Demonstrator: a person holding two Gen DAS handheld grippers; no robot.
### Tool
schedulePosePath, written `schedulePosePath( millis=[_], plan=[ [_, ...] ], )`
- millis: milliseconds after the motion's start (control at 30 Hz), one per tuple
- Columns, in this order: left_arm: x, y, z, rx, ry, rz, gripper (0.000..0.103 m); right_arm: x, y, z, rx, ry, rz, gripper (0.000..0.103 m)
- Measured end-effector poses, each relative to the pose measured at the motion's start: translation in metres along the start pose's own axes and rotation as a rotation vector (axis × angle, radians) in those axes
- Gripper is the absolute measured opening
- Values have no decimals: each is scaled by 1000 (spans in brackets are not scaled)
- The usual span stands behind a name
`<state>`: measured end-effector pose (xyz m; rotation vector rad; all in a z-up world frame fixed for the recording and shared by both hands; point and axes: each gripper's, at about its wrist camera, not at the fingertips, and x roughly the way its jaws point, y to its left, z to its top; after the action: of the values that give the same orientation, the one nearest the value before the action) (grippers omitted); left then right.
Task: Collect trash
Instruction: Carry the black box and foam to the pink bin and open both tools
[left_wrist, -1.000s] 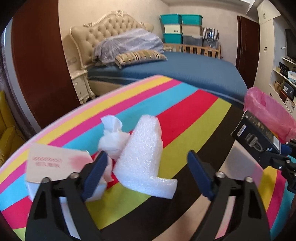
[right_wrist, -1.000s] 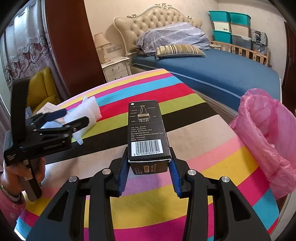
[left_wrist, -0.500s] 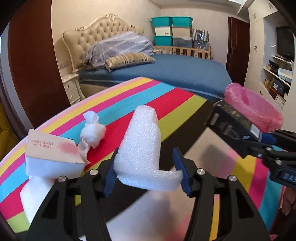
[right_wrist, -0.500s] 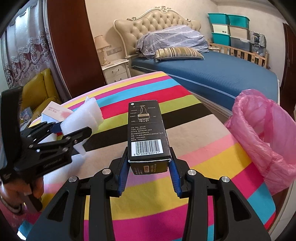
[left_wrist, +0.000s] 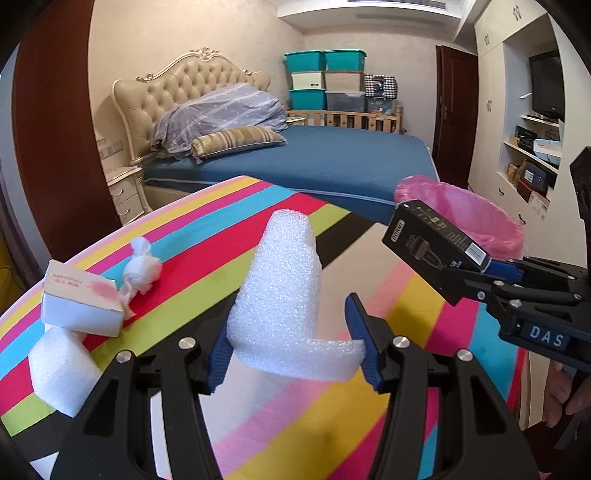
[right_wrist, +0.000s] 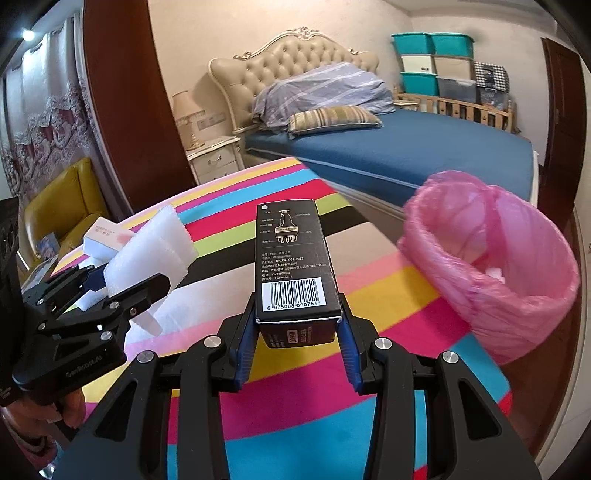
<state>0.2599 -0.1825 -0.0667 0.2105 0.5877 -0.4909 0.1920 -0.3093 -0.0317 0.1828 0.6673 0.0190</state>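
Striped table (left_wrist: 207, 236); left claw (left_wrist: 291, 332) grips foam (left_wrist: 284, 280), angled downward.

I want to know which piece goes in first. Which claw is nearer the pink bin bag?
Right. The right claw, shut on the black box, is just beside the pink bin bag. The left claw, holding white foam, is farther back over the striped table.
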Motion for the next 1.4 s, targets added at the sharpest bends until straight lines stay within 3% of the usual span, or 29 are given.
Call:
schedulePosePath(
  millis=[567,1100,1400],
  plan=[
    [10,-54,23,82,-25,-116,55,-29,-59,8,62,-82,-116,39],
    [62,-130,78,154,-41,-257,55,-55,-145,18,133,-143,-272,39],
    [97,-172,110,196,-49,-331,55,-46,-186,35,144,-156,-296,39]
  ],
)
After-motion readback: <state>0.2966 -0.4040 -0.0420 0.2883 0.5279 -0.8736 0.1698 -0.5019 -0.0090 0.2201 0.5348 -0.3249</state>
